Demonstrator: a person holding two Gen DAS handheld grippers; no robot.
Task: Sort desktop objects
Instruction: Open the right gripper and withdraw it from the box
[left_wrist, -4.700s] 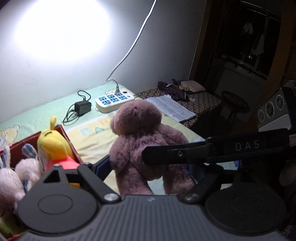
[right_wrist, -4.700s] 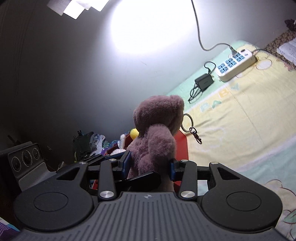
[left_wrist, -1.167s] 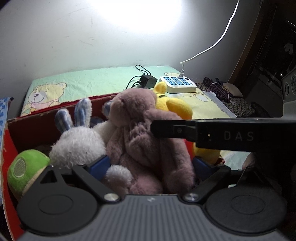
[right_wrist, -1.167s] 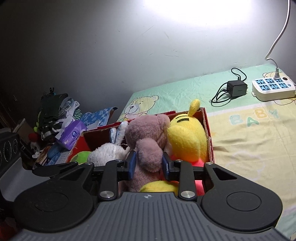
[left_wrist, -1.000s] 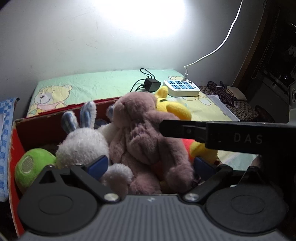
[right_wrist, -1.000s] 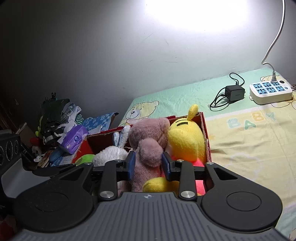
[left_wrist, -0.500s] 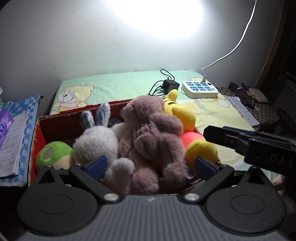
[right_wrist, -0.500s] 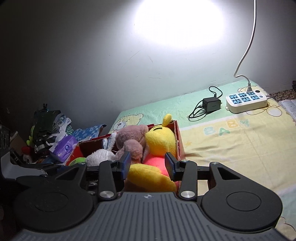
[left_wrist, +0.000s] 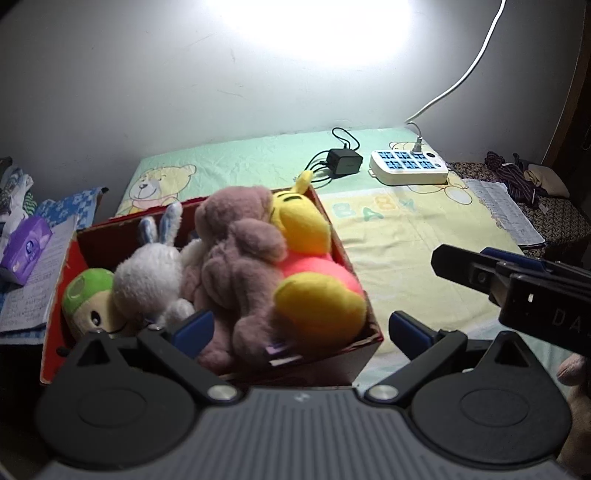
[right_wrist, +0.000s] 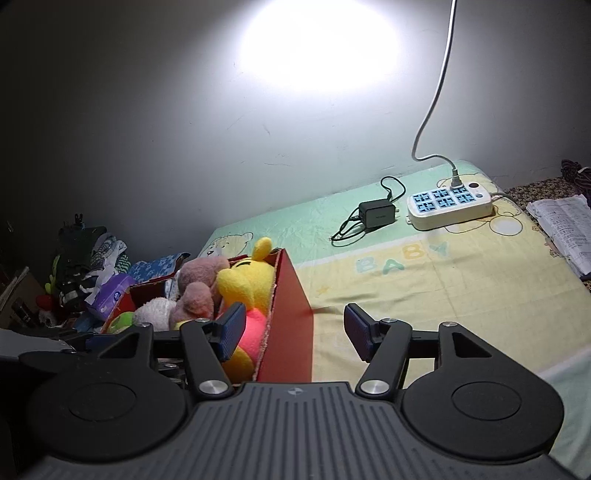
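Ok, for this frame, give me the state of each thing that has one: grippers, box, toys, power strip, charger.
left gripper: open, empty
right gripper: open, empty
red box: open-topped, packed with plush toys
mauve teddy bear: in the box, released
yellow bear: in the box, beside the mauve bear
white bunny: in the box
power strip: one plug inserted
black charger: lying loose on the sheet

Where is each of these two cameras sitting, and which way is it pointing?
Left wrist view: mounted on the left tongs, looking forward and down at the red cardboard box of plush toys; its own open blue pads frame the mauve plush bear, the right tongs cross in, and a fingertip shows at the right edge.
Right wrist view: mounted on the right tongs, open, facing the box's red side and yellow bedsheet.
Shared: box, bear, yellow plush bear, white power strip, black charger.
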